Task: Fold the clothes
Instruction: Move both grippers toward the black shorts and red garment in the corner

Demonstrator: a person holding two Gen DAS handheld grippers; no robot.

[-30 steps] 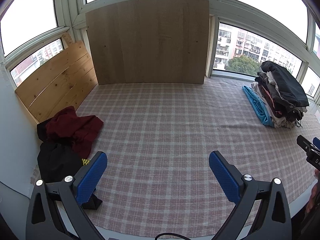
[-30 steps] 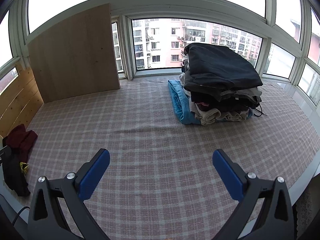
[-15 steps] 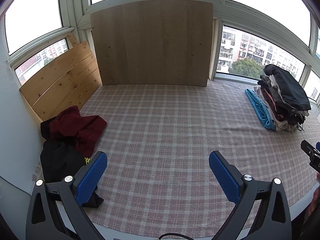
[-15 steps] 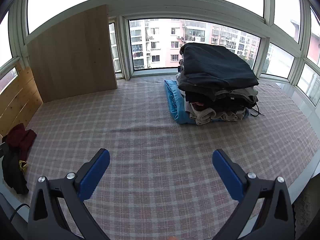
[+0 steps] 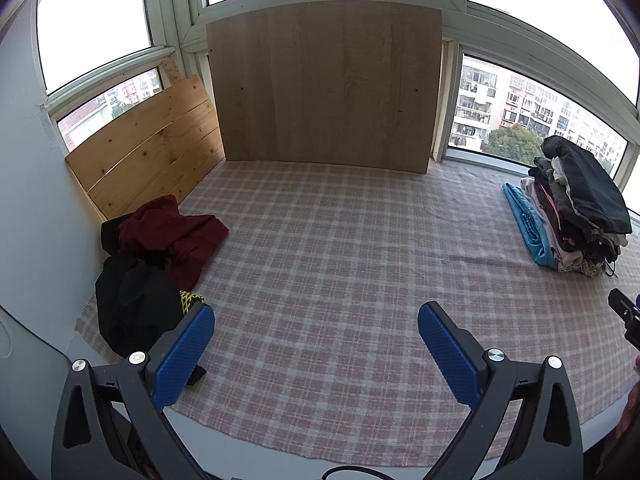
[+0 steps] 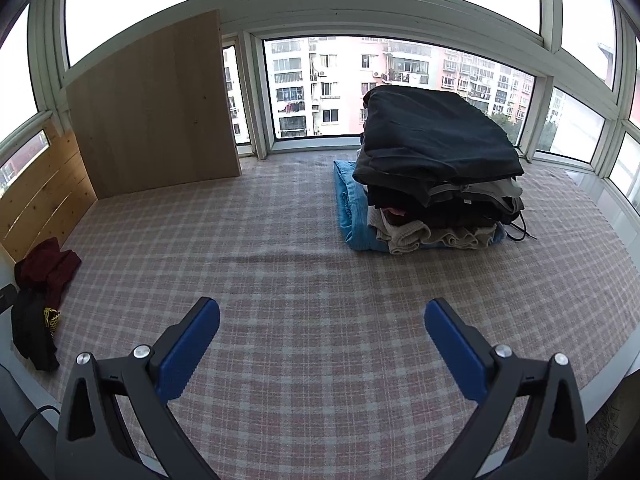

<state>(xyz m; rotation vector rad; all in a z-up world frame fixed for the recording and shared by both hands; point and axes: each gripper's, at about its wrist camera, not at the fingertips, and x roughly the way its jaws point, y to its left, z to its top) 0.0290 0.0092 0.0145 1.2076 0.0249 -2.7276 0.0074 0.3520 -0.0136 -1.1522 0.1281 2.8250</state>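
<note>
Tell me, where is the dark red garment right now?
The dark red garment lies crumpled at the left edge of the checked cloth, below the wooden planks, touching the black garment.

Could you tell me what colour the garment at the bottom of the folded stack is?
Bright blue garment, clearest in the right wrist view.

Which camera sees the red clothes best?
The left wrist view. The red clothes lie close and big there, crumpled beside a black garment. The right wrist view shows them small, far off at its left edge.
</note>
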